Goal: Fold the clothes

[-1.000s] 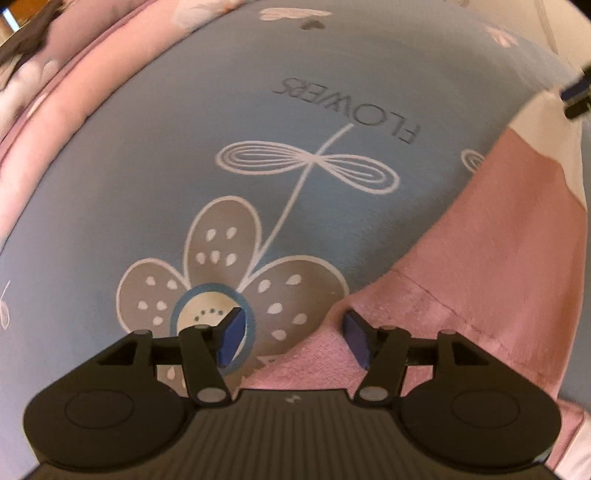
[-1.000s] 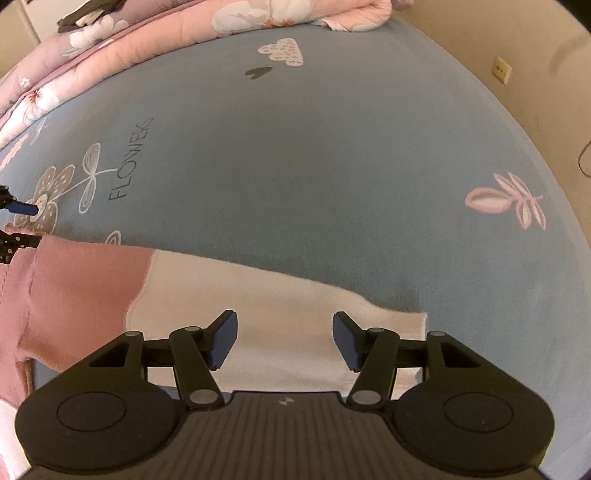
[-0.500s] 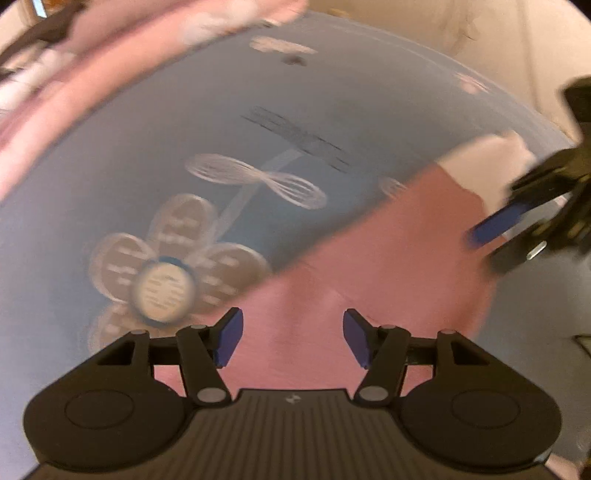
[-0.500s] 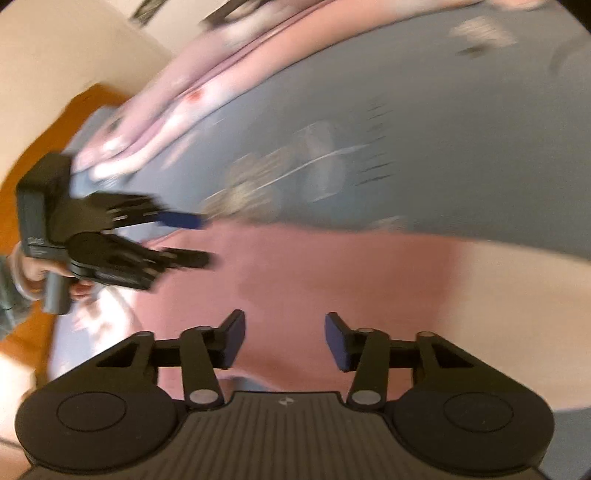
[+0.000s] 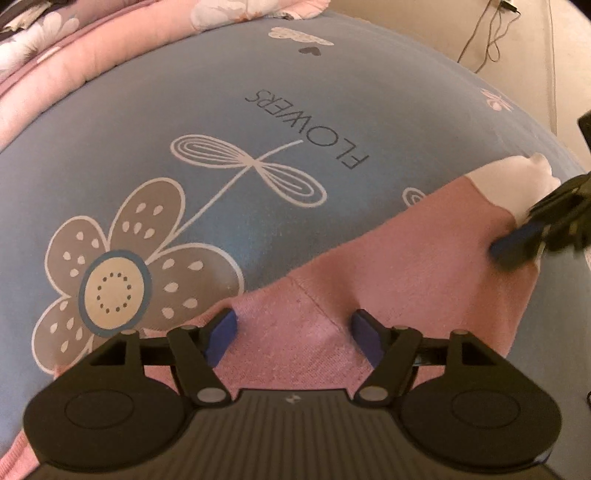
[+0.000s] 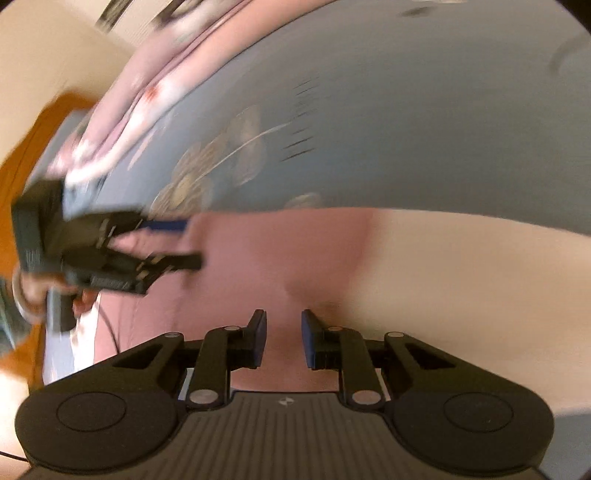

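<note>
A pink garment (image 5: 399, 266) with a white sleeve end (image 5: 517, 181) lies on the blue flowered bedsheet (image 5: 221, 129). My left gripper (image 5: 293, 334) is open, its fingers low over the pink cloth near its edge. My right gripper (image 6: 282, 338) has its jaws narrowed with pink cloth (image 6: 280, 258) between them, and a gap still shows. The white part of the garment (image 6: 461, 266) lies to its right. Each gripper shows in the other's view: the right one (image 5: 535, 229) at the sleeve, the left one (image 6: 110, 251) at the pink end.
A rolled pink floral quilt (image 5: 74, 74) lies along the far side of the bed. Cables (image 5: 487, 33) hang on the wall at the far right. An orange-brown floor (image 6: 22, 155) shows beyond the bed's left edge in the blurred right wrist view.
Both grippers have moved onto the pink garment. The right gripper swung from the white sleeve to the pink part and its jaws have narrowed. The left gripper stays open.
</note>
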Motion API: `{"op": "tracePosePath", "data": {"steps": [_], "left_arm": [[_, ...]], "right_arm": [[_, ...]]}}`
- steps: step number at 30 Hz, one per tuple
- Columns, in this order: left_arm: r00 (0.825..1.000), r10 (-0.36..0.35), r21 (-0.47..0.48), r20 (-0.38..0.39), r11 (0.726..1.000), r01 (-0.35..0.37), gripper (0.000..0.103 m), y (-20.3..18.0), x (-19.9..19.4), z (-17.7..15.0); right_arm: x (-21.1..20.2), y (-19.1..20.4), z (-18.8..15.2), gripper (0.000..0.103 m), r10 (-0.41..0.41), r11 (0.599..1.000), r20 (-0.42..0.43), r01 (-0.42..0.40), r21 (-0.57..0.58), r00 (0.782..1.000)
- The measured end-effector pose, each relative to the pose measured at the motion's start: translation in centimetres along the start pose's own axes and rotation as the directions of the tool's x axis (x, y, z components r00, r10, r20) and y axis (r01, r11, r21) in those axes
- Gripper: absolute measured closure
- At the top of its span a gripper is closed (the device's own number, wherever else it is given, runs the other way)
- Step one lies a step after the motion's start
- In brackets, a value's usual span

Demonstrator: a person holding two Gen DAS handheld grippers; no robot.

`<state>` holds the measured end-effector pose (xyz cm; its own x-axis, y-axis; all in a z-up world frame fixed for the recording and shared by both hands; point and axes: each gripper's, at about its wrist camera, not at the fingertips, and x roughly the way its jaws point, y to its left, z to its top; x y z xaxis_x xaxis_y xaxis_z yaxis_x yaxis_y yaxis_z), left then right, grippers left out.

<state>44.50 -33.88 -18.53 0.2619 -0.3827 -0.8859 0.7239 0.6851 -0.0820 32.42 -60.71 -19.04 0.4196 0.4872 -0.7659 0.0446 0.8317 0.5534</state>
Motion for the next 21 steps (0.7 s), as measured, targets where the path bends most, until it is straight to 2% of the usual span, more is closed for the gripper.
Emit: {"op": "tracePosePath", "data": {"steps": [2, 3, 4, 5, 6, 7, 9, 10, 11, 13, 14, 15, 16, 17, 19, 20, 21], "left_arm": [[1.000, 0.012, -0.007, 0.002, 1.000, -0.012, 0.031, -0.1, 0.0, 0.0], [1.000, 0.018, -0.009, -0.002, 1.000, -0.018, 0.032, -0.3, -0.1, 0.1], [1.000, 0.026, -0.010, -0.005, 1.000, -0.026, 0.033, -0.5, -0.2, 0.2], [0.999, 0.036, -0.005, -0.001, 0.999, -0.036, 0.033, -0.9, -0.5, 0.4], [0.999, 0.046, 0.006, 0.014, 0.999, -0.046, 0.033, -1.4, -1.1, 0.6], [0.998, 0.055, 0.020, 0.032, 0.998, -0.056, 0.033, -1.9, -1.8, 0.7], [0.995, 0.055, 0.053, 0.087, 0.997, -0.060, 0.032, -3.7, -3.5, 1.1], [0.994, 0.038, 0.068, 0.106, 0.997, -0.046, 0.031, -4.7, -4.2, 1.2], [0.993, 0.024, 0.080, 0.115, 0.996, -0.033, 0.031, -5.6, -4.6, 1.4], [0.991, -0.017, 0.108, 0.133, 0.994, 0.003, 0.031, -7.6, -5.0, 1.7], [0.990, -0.038, 0.124, 0.138, 0.992, 0.021, 0.031, -8.4, -4.9, 1.8], [0.988, -0.056, 0.135, 0.141, 0.990, 0.037, 0.031, -9.3, -4.7, 1.9], [0.987, -0.076, 0.144, 0.139, 0.988, 0.056, 0.031, -10.1, -4.2, 2.0], [0.987, -0.093, 0.150, 0.134, 0.986, 0.073, 0.031, -10.8, -3.7, 2.1], [0.988, -0.107, 0.153, 0.112, 0.984, 0.090, 0.031, -12.0, -2.5, 2.3], [0.989, -0.113, 0.155, 0.100, 0.983, 0.097, 0.031, -12.5, -1.9, 2.5], [0.989, -0.120, 0.157, 0.091, 0.982, 0.105, 0.031, -13.0, -1.4, 2.6]], "right_arm": [[-1.9, -2.0, -0.4, 0.080, -0.020, 0.998, 0.037, 0.018, 0.056, 0.999], [-2.8, -2.9, -0.6, 0.076, -0.040, 0.996, 0.056, 0.035, 0.086, 0.998], [-3.5, -3.5, -0.8, 0.076, -0.075, 0.991, 0.063, 0.068, 0.115, 0.995], [-4.2, -4.1, -0.9, 0.072, -0.069, 0.989, 0.073, 0.059, 0.138, 0.995], [-5.1, -4.6, -1.0, 0.061, -0.065, 0.986, 0.089, 0.051, 0.157, 0.994], [-6.1, -4.8, -1.4, 0.057, -0.071, 0.986, 0.126, 0.050, 0.160, 0.990], [-8.0, -4.5, -1.7, 0.054, -0.133, 0.984, 0.196, 0.106, 0.146, 0.971], [-8.9, -4.5, -1.8, 0.054, -0.183, 0.977, 0.234, 0.152, 0.146, 0.955], [-9.8, -4.9, -1.8, 0.051, -0.256, 0.962, 0.271, 0.217, 0.167, 0.928], [-11.5, -5.8, -1.9, 0.044, -0.392, 0.917, 0.330, 0.336, 0.214, 0.859], [-11.6, -6.3, -2.0, 0.042, -0.448, 0.891, 0.326, 0.386, 0.239, 0.832], [-11.7, -7.0, -2.0, 0.042, -0.500, 0.862, 0.303, 0.433, 0.263, 0.811], [-11.5, -7.8, -2.0, 0.042, -0.517, 0.851, 0.281, 0.449, 0.272, 0.808], [-11.0, -8.4, -1.9, 0.044, -0.513, 0.852, 0.262, 0.448, 0.270, 0.817], [-10.1, -9.3, -1.8, 0.075, -0.504, 0.860, 0.244, 0.456, 0.229, 0.828], [-9.4, -8.9, -1.5, 0.093, -0.526, 0.850, 0.244, 0.493, 0.187, 0.815], [-9.2, -8.4, -1.1, 0.095, -0.545, 0.838, 0.251, 0.523, 0.153, 0.800]]}}
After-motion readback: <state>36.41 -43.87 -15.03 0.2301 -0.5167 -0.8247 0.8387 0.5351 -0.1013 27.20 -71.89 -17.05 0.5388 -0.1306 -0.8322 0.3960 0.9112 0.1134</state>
